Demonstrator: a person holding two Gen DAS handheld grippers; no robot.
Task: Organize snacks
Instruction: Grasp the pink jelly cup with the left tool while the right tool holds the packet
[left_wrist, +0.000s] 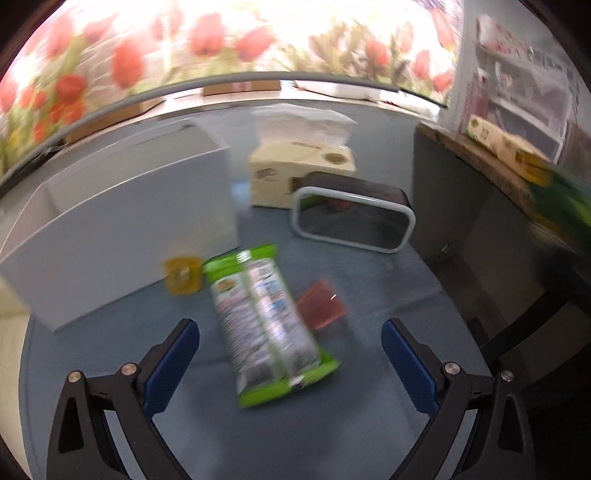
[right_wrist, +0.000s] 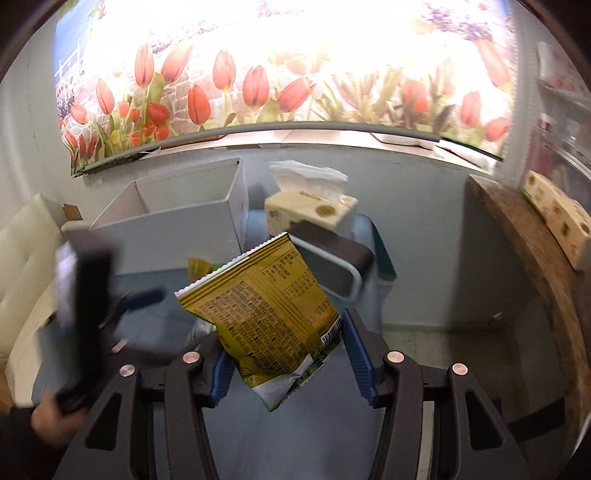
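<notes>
Gripping yellow snack bag, white box interior hidden, green packet on table.

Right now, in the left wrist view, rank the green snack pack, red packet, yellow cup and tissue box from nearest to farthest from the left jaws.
1. Green snack pack, between the jaws.
2. Red packet, just right.
3. Yellow cup, left, by the white box.
4. Tissue box, far back.

Yellow packet, green-edged silver packet, red-tulip backdrop.
</notes>
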